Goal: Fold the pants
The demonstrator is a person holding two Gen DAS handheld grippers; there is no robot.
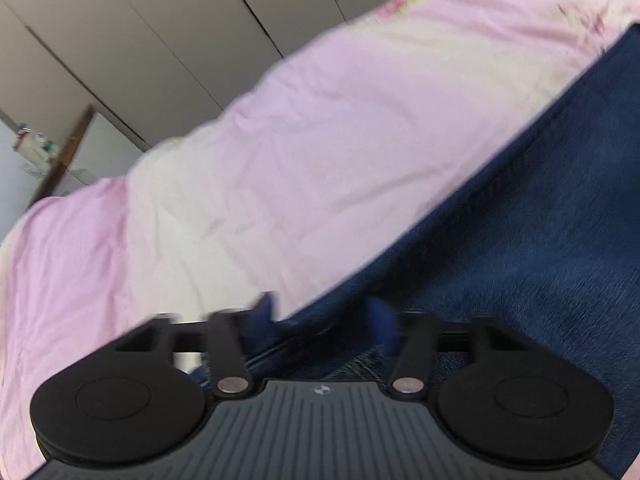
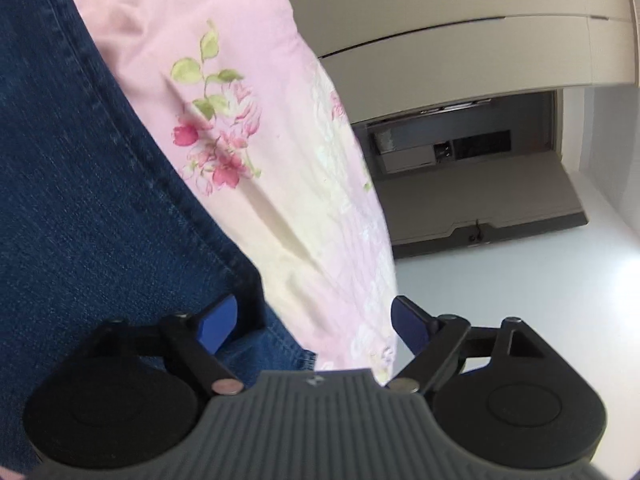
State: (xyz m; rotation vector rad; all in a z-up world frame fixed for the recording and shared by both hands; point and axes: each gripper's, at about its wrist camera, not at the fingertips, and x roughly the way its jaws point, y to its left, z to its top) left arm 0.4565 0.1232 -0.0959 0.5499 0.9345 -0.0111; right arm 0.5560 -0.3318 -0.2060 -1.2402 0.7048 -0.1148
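Dark blue denim pants (image 1: pixel 520 220) lie flat on a pink bed sheet (image 1: pixel 280 152). In the left wrist view my left gripper (image 1: pixel 324 316) is open, its blue fingertips (image 1: pixel 264 312) straddling the pants' edge near a hem. In the right wrist view the pants (image 2: pixel 80 180) fill the left side, on a pink floral sheet (image 2: pixel 248 140). My right gripper (image 2: pixel 316 320) is open wide over the pants' hem corner; its left fingertip (image 2: pixel 218 324) rests over the denim and the right one is over the bed's edge.
Beige wardrobe doors (image 1: pixel 160 40) stand beyond the bed. In the right wrist view the bed's edge drops to a pale floor (image 2: pixel 540 280), with a wardrobe (image 2: pixel 460 40) and an open doorway (image 2: pixel 460 148) behind.
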